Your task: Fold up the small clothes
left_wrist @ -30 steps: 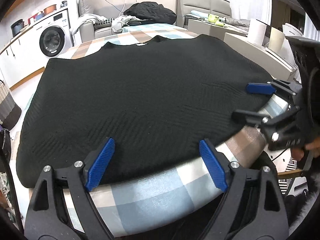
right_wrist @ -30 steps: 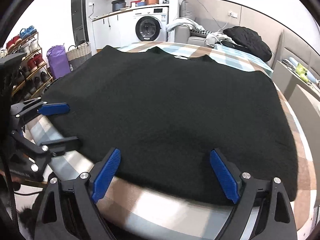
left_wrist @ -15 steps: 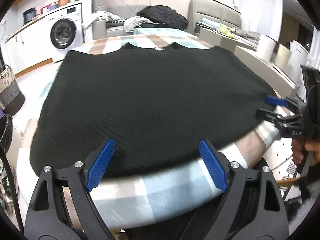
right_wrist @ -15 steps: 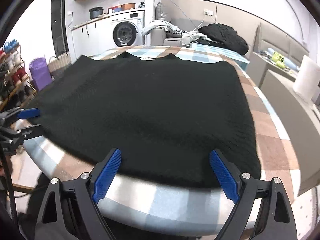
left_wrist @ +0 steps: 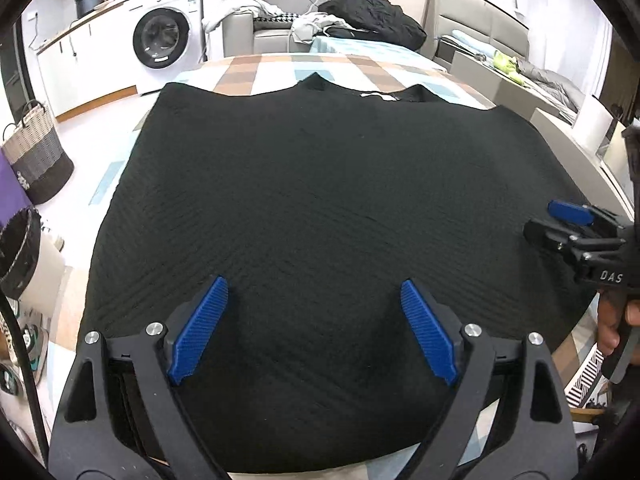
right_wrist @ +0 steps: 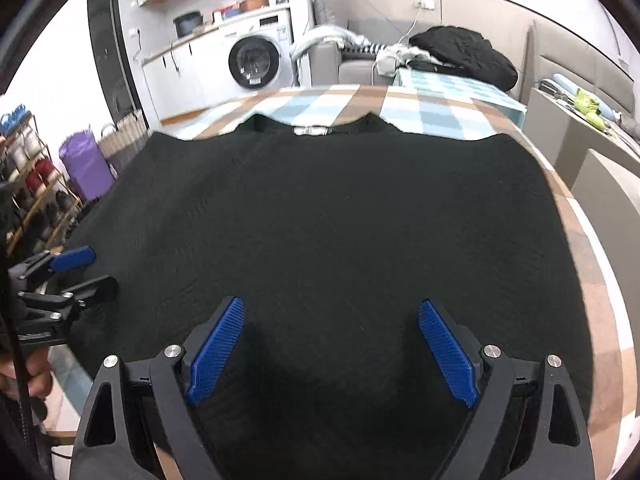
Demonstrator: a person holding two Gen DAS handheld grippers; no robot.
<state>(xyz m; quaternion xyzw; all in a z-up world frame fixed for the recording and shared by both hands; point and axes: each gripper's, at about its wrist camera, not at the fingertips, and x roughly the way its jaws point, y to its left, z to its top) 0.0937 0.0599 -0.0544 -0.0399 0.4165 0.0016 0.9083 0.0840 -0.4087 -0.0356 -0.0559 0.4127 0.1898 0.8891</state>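
A black knit sweater (left_wrist: 328,200) lies flat on a checked tablecloth (left_wrist: 280,68), neckline at the far side; it also shows in the right wrist view (right_wrist: 340,216). My left gripper (left_wrist: 314,326) is open, its blue pads hovering over the sweater's near hem on the left part. My right gripper (right_wrist: 332,350) is open over the near hem on the right part. Each gripper shows at the edge of the other's view: the right one (left_wrist: 560,222), the left one (right_wrist: 82,270). Neither holds cloth.
A washing machine (left_wrist: 168,40) and a sofa with a pile of clothes (left_wrist: 368,16) stand beyond the table. A woven basket (left_wrist: 38,156) and a bin (left_wrist: 18,252) stand on the floor at left. A shoe rack (right_wrist: 32,184) is at left.
Both grippers have moved forward over the sweater's near hem, from off the table edge. The two grippers stay open. The sweater has not moved.
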